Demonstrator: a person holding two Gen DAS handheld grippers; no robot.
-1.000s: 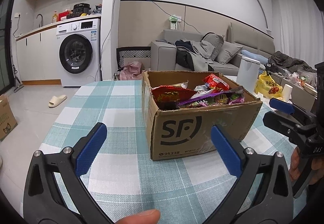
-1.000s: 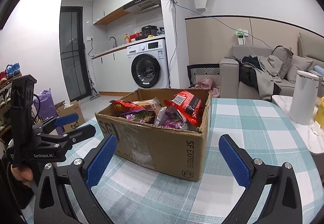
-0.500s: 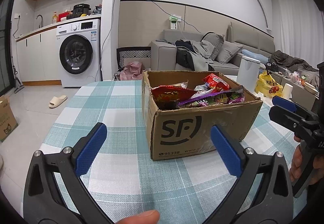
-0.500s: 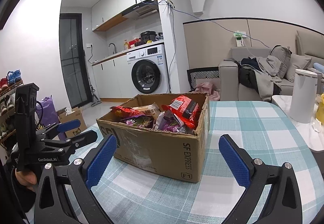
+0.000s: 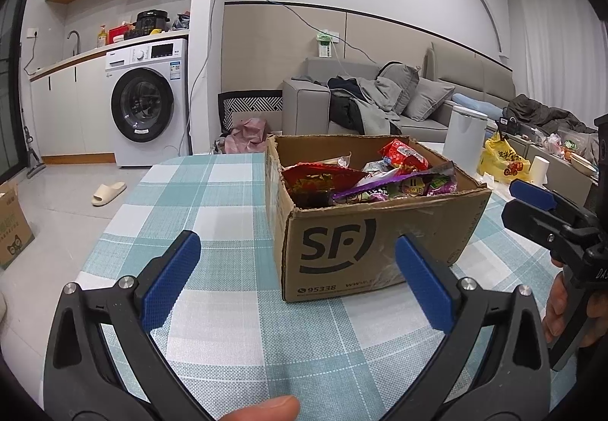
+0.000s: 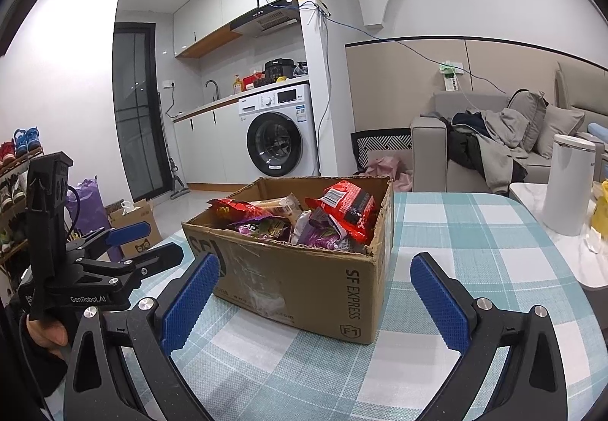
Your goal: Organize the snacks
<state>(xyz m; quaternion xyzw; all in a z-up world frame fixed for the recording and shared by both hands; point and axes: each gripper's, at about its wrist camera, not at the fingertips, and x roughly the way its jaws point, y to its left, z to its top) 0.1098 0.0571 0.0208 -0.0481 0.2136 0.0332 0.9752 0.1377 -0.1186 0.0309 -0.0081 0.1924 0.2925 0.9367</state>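
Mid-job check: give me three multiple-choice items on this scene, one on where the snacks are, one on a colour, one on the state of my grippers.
1. Where are the snack packets?
A. Inside the cardboard box
B. Spread on the tablecloth
C. On the sofa

2. What colour are the gripper pads?
A. Red
B. Blue
C. Yellow

3. What state are the left gripper and right gripper in?
A. Both shut on a packet
B. Left open, right shut
C. Both open and empty

Answers:
1. A: the packets are heaped inside the open-topped box, and none lie on the checked tablecloth around it.
2. B: the textured pads on both grippers are blue on black frames.
3. C: each wrist view shows its jaws spread wide with nothing between them, short of the box.
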